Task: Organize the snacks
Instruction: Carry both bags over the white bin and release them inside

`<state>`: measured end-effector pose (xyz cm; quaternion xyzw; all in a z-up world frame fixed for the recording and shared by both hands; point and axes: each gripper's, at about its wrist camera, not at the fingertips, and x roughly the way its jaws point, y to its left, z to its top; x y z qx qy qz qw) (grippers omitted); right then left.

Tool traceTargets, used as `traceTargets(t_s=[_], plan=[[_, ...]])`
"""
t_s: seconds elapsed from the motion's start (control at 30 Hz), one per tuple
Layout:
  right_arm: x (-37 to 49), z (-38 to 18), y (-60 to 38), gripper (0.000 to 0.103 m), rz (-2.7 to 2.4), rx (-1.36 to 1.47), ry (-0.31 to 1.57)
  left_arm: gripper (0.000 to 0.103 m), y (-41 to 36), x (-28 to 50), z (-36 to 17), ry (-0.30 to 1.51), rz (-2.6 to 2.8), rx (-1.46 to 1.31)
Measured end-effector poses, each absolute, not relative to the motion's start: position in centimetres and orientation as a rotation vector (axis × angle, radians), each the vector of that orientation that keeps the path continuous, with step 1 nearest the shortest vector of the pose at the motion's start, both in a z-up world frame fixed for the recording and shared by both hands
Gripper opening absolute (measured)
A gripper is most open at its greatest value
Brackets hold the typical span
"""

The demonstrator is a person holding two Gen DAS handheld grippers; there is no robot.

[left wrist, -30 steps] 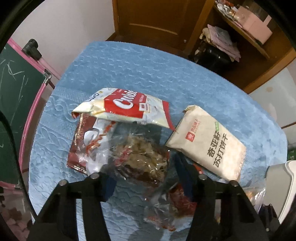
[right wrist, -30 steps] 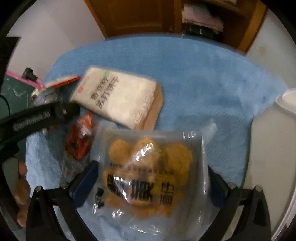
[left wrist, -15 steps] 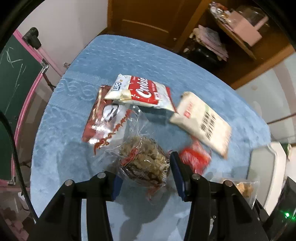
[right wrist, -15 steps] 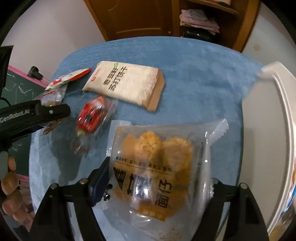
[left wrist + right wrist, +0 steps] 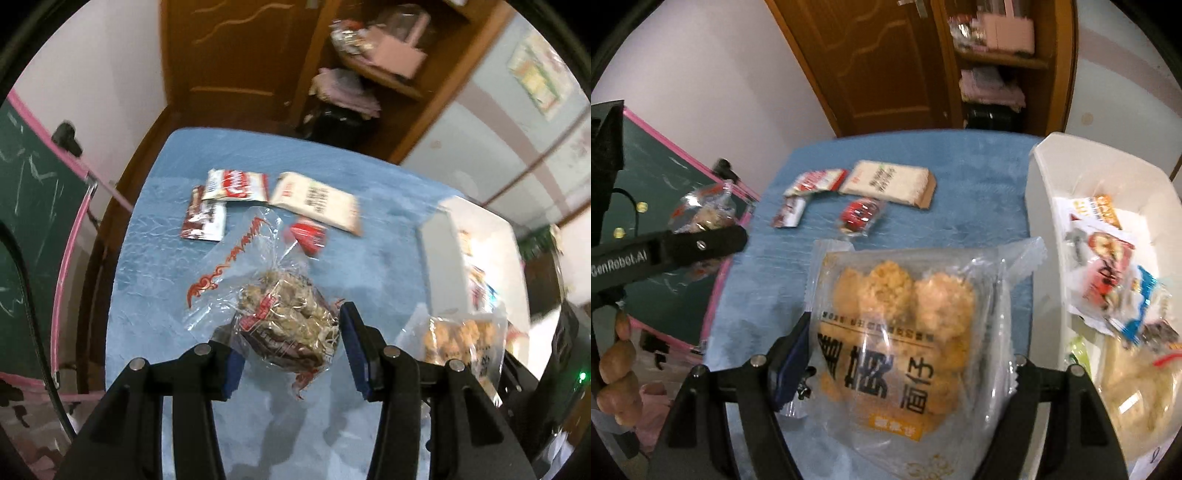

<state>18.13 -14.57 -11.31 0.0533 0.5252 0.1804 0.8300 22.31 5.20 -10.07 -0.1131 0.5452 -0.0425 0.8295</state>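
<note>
Snacks are divided among three locations: the grippers, the blue table cover (image 5: pixel 979 192) and the white bin (image 5: pixel 1043 192); the left gripper (image 5: pixel 291 349) is clamped on a clear bag of brown clustered snack (image 5: pixel 286 325), held clear above the cover; the right gripper (image 5: pixel 905 365) is clamped on a clear packet of golden puffed pieces (image 5: pixel 901 325), its pads pressing both side edges; four items lie near the far edge of the cover: a red-and-white cookie packet (image 5: pixel 238 186), a brown-and-white packet (image 5: pixel 203 221) touching it, a beige cracker pack (image 5: pixel 317 203) and a small red packet (image 5: pixel 308 236) just beside the cracker pack; the white bin stands at the right edge of the cover and contains several assorted wrapped snacks (image 5: pixel 1108 266).
</note>
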Motion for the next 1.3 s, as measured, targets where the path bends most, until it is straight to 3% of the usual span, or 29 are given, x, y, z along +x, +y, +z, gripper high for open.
traceTargets(t_s=[0.27,0.53,0.97,1.3], plan=[[13.2,-5.9,-18.8,0.077,0.380,0.134,0.972,0.046,-1.8,17.0,-3.6,1.057,-0.232,-0.120],[12.6,-1.7,-26.8,0.077,0.221,0.089,0.859,0.046,-10.7,15.3,-1.1,1.001,-0.350,-0.007],[17.2,0.5,-38.4,0.078,-0.047,0.120,0.764,0.047,-21.8,16.3,-2.1,0.934,-0.434,0.141],[20.9,-3.8,-39.4,0.078,-0.096,0.116,0.838,0.047,-25.1,19.0,-6.8,1.015,-0.487,0.139]])
